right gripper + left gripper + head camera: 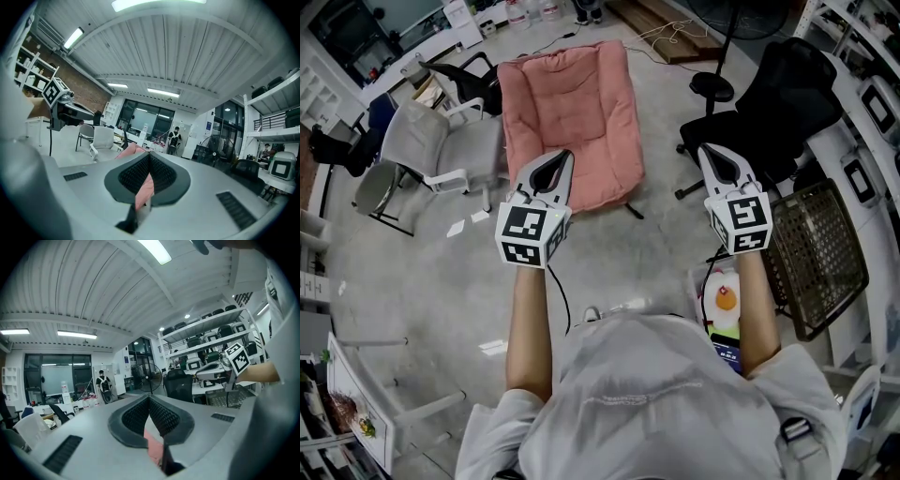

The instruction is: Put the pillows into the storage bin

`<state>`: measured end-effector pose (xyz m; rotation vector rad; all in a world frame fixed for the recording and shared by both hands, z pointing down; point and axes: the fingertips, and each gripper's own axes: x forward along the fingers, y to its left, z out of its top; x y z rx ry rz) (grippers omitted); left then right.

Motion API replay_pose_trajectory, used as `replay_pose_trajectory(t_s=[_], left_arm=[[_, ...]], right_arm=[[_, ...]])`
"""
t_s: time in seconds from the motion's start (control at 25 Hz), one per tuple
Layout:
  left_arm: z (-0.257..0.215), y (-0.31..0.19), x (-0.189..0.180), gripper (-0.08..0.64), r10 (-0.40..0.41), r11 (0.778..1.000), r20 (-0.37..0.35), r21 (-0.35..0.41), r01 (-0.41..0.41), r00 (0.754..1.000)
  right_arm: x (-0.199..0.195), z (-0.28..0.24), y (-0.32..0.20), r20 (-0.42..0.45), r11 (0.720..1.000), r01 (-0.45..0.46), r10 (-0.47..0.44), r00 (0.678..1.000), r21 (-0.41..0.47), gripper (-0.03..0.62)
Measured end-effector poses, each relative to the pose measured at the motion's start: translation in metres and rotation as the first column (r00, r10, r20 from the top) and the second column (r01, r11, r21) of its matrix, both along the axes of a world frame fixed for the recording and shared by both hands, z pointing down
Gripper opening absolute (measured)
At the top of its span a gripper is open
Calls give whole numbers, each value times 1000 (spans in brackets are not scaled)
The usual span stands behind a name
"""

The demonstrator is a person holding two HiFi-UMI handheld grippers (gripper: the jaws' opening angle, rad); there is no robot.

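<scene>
Pillow (pixel 725 298), white with an orange spot, lies low at the right of the head view, just beside the person's right forearm. It seems to sit in a clear bin (pixel 695 284), though the bin's walls are hard to make out. A big pink cushion (pixel 572 112) is draped over a seat straight ahead on the floor (pixel 609 258). The left gripper (pixel 565 157) and the right gripper (pixel 704 150) are held out side by side and well apart, both pointing forward. The left one's tip lies over the cushion's lower edge. Both sets of jaws are closed and empty. A grey chair (pixel 431 141) stands to the left, a black chair (pixel 778 94) to the right. A wire basket (pixel 820 248) sits near the right gripper.

From the left gripper view, the jaws meet at their tips with nothing between them. A strip of pink shows below them. The other gripper's marker cube appears at the right, before shelves (pixel 211 341). A fan (pixel 151 379) and a standing person (pixel 102 382) are far back.

From the right gripper view, the jaws are likewise pressed together and hold nothing. The pink cushion shows beyond and under them. A pale chair stands left of it.
</scene>
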<state>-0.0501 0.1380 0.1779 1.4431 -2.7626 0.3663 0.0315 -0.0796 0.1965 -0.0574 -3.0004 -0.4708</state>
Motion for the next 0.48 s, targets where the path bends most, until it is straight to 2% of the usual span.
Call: replay_pose_trajectory(t_s=[0.48], left_arm=[[14, -5, -1, 17, 13, 1000, -34, 9, -13, 999]], right_arm=[[-4, 13, 6, -33, 1000, 17, -17, 999, 10, 25]])
